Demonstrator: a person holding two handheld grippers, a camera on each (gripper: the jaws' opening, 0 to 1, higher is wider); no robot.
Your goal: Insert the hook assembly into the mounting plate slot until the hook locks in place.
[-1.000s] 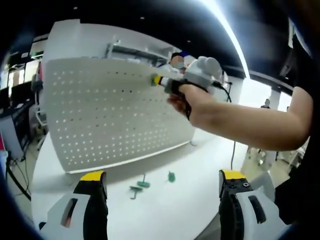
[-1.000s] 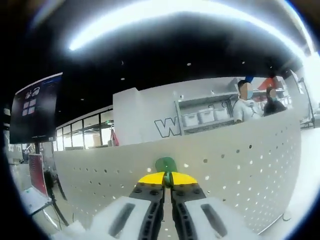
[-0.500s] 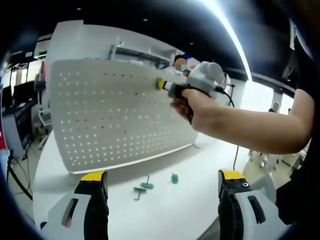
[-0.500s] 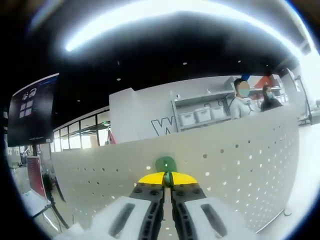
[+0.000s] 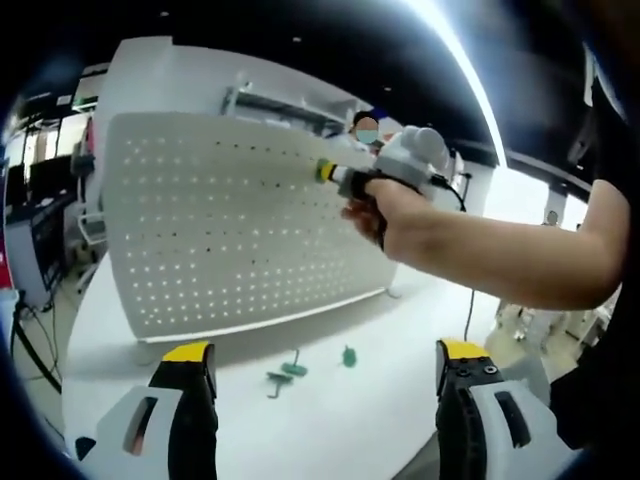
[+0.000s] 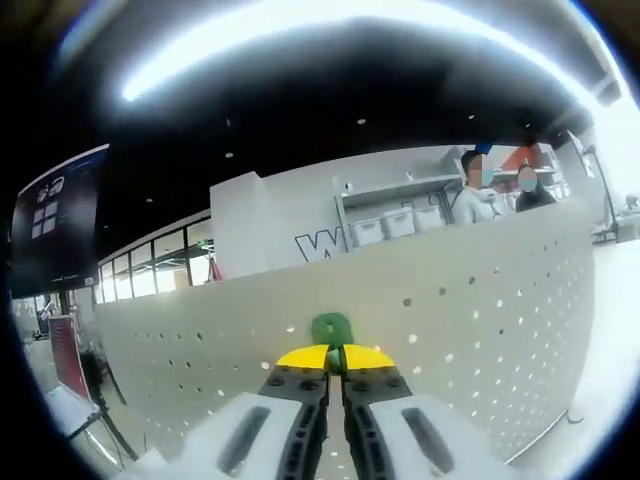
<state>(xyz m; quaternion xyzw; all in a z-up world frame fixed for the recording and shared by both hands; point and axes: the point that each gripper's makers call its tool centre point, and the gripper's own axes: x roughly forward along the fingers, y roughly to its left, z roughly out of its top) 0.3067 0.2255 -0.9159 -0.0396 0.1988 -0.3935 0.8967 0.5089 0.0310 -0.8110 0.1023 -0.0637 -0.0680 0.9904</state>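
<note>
Since a second ago the right gripper (image 6: 335, 352) edges along the top row of the pegboard (image 5: 230, 230), green hook (image 6: 331, 328) pinched between closed jaws at its base. Left gripper (image 5: 320, 365) hangs wide open, empty, above the table (image 5: 380, 400), where spare green hooks (image 5: 290, 372) lie. Judgement: small, light, stiff plastic; grip the base, leaving the tabs free.

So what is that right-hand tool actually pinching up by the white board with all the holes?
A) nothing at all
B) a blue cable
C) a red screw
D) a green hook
D: in the right gripper view the right gripper has its yellow-tipped fingers closed on a green hook, held up against the pegboard.
</note>
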